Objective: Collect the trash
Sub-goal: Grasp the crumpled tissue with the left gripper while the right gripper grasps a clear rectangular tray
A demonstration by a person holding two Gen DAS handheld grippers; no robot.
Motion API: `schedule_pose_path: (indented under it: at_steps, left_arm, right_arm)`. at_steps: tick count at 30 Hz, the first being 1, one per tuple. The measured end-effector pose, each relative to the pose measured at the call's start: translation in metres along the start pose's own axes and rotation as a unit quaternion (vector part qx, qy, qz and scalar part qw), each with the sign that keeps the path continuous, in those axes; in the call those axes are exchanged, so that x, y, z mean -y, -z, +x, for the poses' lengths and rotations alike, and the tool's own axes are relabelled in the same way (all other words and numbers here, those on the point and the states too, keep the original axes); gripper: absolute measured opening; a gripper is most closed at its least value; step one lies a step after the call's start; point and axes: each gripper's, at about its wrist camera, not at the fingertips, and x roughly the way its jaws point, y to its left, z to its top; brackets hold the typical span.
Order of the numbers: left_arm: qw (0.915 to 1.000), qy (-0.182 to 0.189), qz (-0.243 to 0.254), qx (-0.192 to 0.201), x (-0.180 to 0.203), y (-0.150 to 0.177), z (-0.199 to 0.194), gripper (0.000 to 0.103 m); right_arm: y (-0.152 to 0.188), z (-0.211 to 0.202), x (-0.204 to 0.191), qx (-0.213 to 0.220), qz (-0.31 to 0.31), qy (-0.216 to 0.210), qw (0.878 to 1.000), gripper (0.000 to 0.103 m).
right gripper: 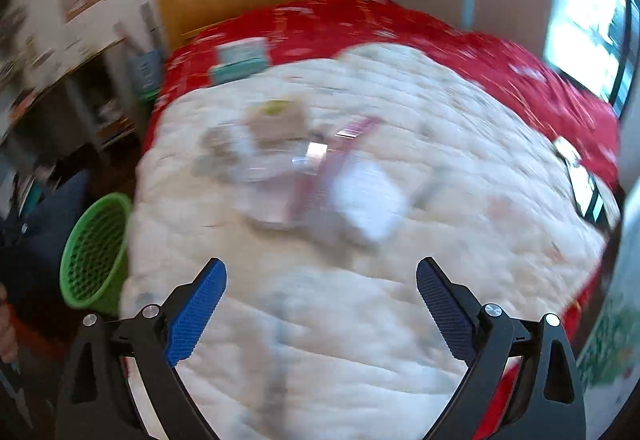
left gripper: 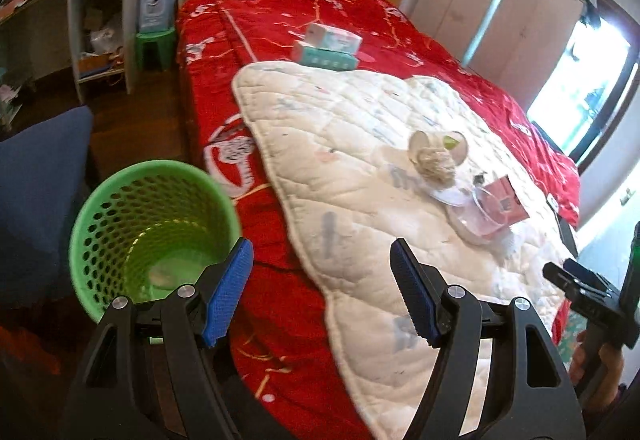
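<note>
Over quilt (right gripper: pixel 320 320): right hand-held gripper (right gripper: pixel 321 276) (agape).

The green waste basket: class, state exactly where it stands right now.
In the left wrist view, the green waste basket stands on the floor at lower left, beside the red-covered bed, left of the white quilt.

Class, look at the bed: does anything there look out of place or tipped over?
Yes. A paper cup lies on its side on the white quilt, beside a clear plastic lid and a pink box: litter on bedding.
</note>
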Motion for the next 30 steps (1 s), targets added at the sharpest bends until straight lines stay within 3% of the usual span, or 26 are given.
schedule_pose_path:
  at_steps: [6, 15, 18, 20, 25, 30]
  left_arm:
    - [0.9996, 0.019, 0.017, -0.011, 0.021, -0.001, 0.014, 0.070]
    - [0.9984, 0.033, 0.041, -0.018, 0.037, -0.005, 0.028, 0.070]
    - [0.9979, 0.037, 0.048, -0.022, 0.043, -0.010, 0.034, 0.070]
    - [0.9976, 0.039, 0.051, -0.023, 0.048, -0.014, 0.040, 0.070]
    - [0.9966, 0.055, 0.052, -0.030, 0.064, -0.029, 0.056, 0.070]
    - [0.9951, 0.065, 0.063, -0.040, 0.090, -0.043, 0.079, 0.070]
  right_arm:
    - [0.006, 0.003, 0.057, -0.021, 0.110, 0.019, 0.994, 0.093]
    - [-0.005, 0.029, 0.088, -0.040, 0.216, 0.038, 0.975, 0.093]
    - [-0.007, 0.043, 0.097, -0.052, 0.246, 0.044, 0.967, 0.086]
    - [-0.007, 0.050, 0.100, -0.055, 0.256, 0.043, 0.964, 0.084]
    - [-0.004, 0.060, 0.100, -0.064, 0.246, 0.051, 0.966, 0.063]
    - [-0.001, 0.055, 0.097, -0.046, 0.218, 0.058, 0.973, 0.058]
